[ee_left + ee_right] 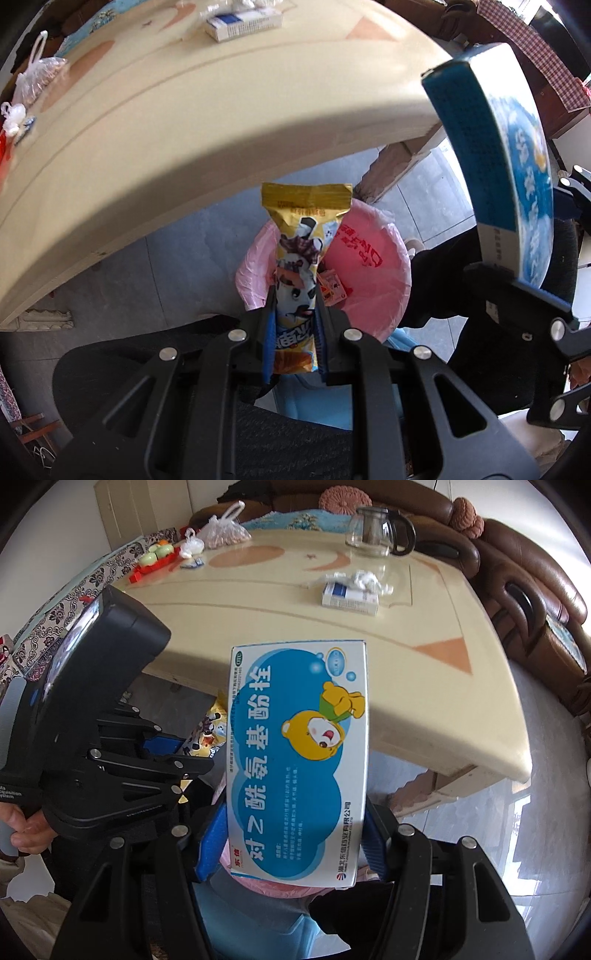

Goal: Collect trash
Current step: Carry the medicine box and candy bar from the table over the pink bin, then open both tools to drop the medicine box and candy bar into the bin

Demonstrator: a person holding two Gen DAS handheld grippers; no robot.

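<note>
Both grippers grip trash beyond the table edge (258,147): left gripper (294,325) clamps a wrapper (299,258) above the pink-lined bin (369,266), right gripper (295,845) a box (299,760).

Snack wrapper (295,273) hangs above the bin (369,280) (medicine box (299,760) to its right).

Bright daylight, glare on the table (424,686), soft fisheye edges, dark vignette corners.

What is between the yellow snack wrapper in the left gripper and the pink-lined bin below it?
Nothing: the left wrist view shows only open air between the yellow snack wrapper, clamped in the left gripper, and the pink-lined bin.
</note>
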